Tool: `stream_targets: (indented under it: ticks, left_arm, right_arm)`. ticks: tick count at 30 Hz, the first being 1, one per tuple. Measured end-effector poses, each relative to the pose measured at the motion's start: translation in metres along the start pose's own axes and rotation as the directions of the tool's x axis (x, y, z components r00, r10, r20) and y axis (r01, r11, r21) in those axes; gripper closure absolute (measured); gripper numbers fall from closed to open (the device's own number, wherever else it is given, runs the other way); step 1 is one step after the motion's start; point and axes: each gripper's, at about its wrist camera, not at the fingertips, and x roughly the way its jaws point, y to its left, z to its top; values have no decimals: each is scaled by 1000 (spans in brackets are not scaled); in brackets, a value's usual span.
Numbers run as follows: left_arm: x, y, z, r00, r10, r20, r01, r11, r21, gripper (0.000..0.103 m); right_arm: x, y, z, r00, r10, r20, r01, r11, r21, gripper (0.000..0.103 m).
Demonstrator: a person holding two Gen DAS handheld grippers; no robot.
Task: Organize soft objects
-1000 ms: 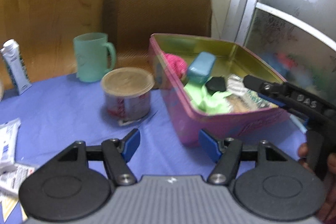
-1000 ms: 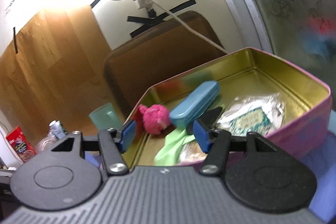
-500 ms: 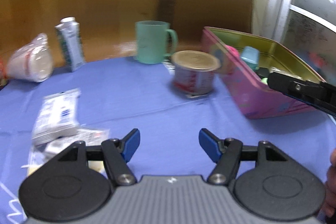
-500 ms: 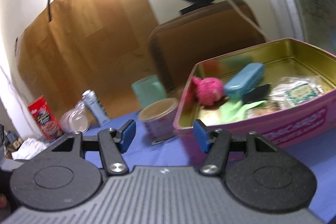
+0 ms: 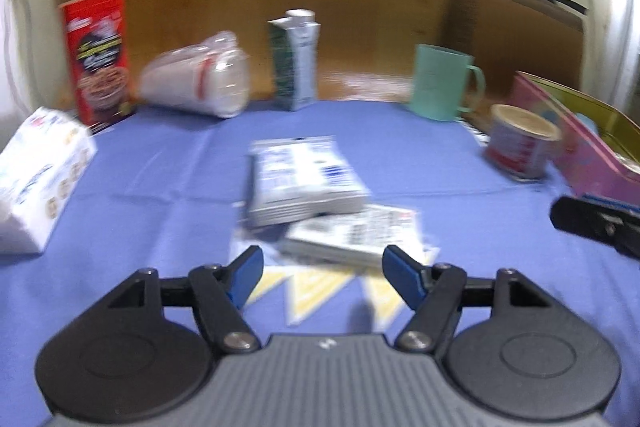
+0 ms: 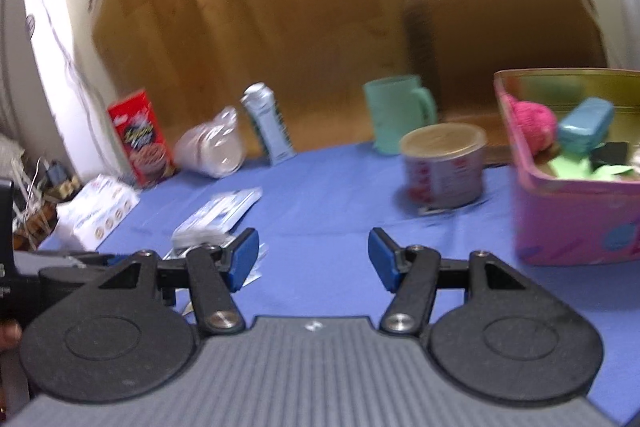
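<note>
1. At far left in the left wrist view, a white tissue pack (image 5: pixel 38 183) is lying on the blue-covered table (image 5: pixel 160 227), with a red cereal box (image 5: pixel 98 55) standing upright behind it.
2. A clear bag of white cups (image 5: pixel 196 79) is lying on its side next to the cereal box, and a small drink carton (image 5: pixel 294 61) is standing just right of the bag.
3. The left claw (image 5: pixel 322 277) is hovering released over the table, its blue pads spread wide and gripping nothing; two flat white packets (image 5: pixel 302 183), one overlapping the other, are lying just ahead of it.
4. A green mug (image 5: pixel 440 83) is standing toward the back of the table, with a lidded red-labelled can (image 5: pixel 520 147) nearer and to its right.
5. The right claw (image 6: pixel 314 259) is likewise hanging released and empty above the blue cloth, the can ahead of it and to the right.
6. At far right, a pink tin box (image 6: pixel 568 223) is sitting on the table beside the can, holding a pink fluffy ball (image 6: pixel 534 121), a teal case (image 6: pixel 586 123), a light green cloth (image 6: pixel 576 169) and a small black item (image 6: pixel 610 153).
</note>
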Motion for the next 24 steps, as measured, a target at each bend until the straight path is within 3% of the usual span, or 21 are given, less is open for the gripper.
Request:
stream_targets:
  ticks: [10,24]
  left_arm:
    - [10,44,-8,996,89,2,-89,994,-66,35]
    - [14,41,-14,994,106,35,-105,994,-21,31]
  right_arm:
    - [28,30,-13,995,27,-98,-34,997,-72,40]
    - [43,42,-31,990,8,-143,-24,994,-110,40]
